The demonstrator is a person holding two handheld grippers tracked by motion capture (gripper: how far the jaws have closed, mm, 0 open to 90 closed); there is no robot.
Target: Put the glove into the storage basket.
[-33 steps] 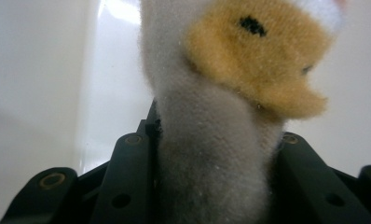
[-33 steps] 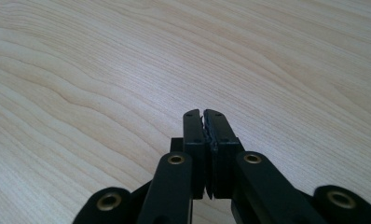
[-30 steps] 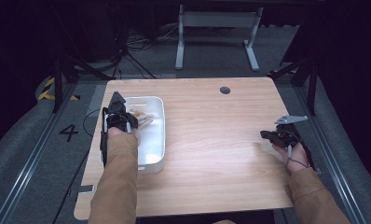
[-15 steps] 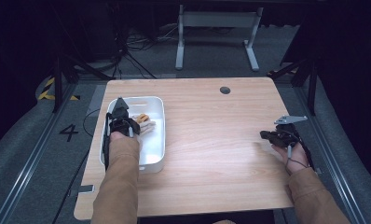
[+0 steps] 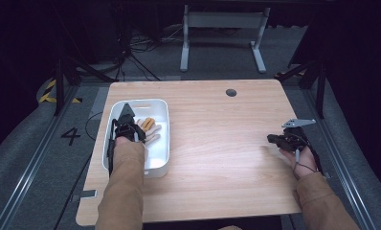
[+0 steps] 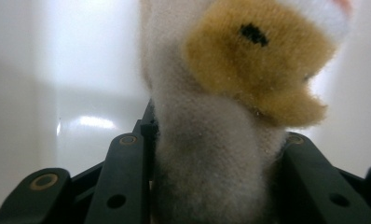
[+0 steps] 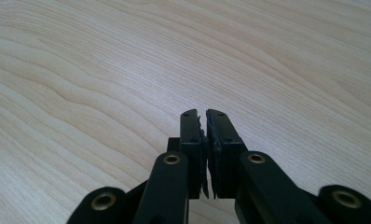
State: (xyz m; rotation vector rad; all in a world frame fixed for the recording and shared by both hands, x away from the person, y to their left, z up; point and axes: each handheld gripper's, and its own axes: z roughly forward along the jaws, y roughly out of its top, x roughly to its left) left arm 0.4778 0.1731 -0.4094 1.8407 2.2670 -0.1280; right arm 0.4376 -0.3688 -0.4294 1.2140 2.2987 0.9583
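Observation:
A soft toy (image 5: 149, 126) of white and orange plush lies in the white tray (image 5: 158, 159) at the table's left. My left gripper (image 5: 137, 130) is down inside the tray and shut on the toy. In the left gripper view the toy's pale fuzzy body (image 6: 211, 158) is squeezed between the two black jaws, with an orange patch and a black dot above them. My right gripper (image 5: 274, 140) rests low over the bare wood near the table's right edge. Its fingertips (image 7: 192, 122) are pressed together with nothing in them.
The wooden table (image 5: 217, 158) has a round cable hole (image 5: 231, 92) at the back. Dark floor, cables and a metal stand's legs (image 5: 222, 28) lie beyond the far edge. A rail runs along each side of the table.
My left gripper has shifted slightly toward the person inside the tray, still with the toy. The right gripper has stayed put.

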